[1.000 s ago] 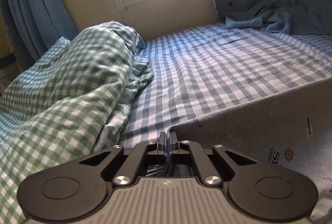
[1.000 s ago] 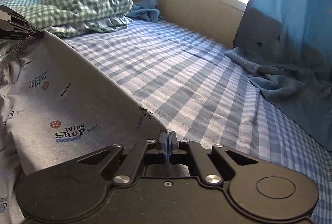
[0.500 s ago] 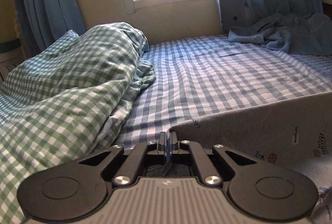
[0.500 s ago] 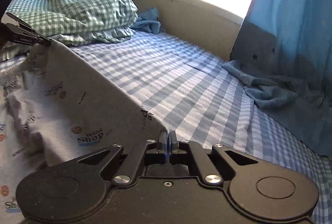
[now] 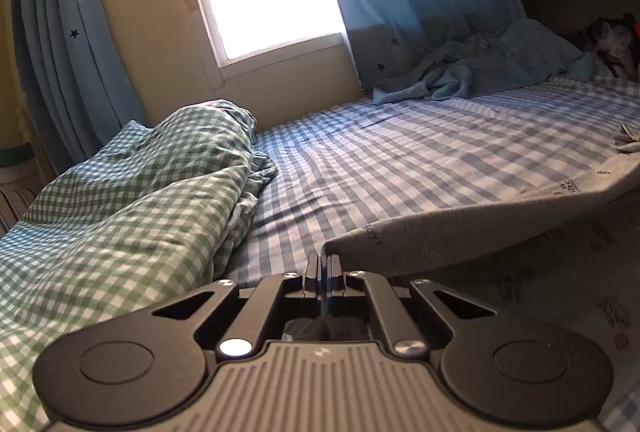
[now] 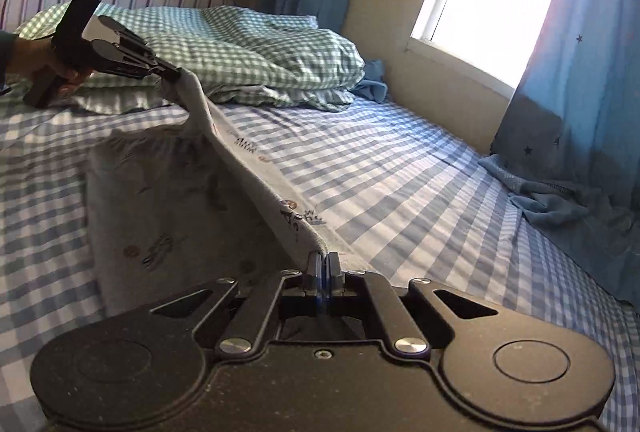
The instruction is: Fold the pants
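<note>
My left gripper (image 5: 323, 264) is clamped on one end of the grey printed pants (image 6: 168, 216), and my right gripper (image 6: 323, 264) is clamped on the other end — both pairs of fingers pressed tight with only the cloth edge between them. The edge runs taut between my two grippers, lifted off the blue checked bedsheet (image 6: 400, 175), while the rest of the pants hangs below it and lies on the sheet. Beyond my left fingers lies the green checked pillow (image 5: 132, 199) — past my right fingers, a crumpled blue cloth (image 6: 560, 203) under the curtain (image 6: 580, 51).
</note>
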A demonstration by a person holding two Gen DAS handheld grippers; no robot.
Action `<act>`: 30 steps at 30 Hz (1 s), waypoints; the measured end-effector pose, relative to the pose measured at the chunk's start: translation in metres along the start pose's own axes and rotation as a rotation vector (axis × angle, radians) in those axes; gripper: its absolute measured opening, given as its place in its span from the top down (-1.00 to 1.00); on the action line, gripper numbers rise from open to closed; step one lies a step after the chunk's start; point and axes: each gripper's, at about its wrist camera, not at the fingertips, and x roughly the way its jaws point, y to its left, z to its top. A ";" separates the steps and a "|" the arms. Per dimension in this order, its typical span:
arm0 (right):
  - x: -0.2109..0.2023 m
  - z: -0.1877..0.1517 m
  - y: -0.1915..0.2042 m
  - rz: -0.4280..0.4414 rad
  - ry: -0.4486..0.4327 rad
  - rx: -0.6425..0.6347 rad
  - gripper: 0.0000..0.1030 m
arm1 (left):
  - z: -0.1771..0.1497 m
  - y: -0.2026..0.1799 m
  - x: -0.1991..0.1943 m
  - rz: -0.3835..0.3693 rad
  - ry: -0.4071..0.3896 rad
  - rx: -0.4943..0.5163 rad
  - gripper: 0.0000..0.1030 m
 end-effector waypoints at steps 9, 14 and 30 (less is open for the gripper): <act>0.001 -0.046 0.065 0.009 0.093 -0.061 1.00 | -0.066 -0.022 -0.020 -0.024 0.065 0.036 0.98; -0.015 -0.046 0.068 -0.001 0.068 -0.064 1.00 | -0.069 -0.017 -0.035 -0.044 0.038 -0.006 0.98; -0.027 -0.074 0.108 0.045 0.136 -0.141 1.00 | -0.093 -0.030 -0.043 -0.064 0.101 0.039 0.99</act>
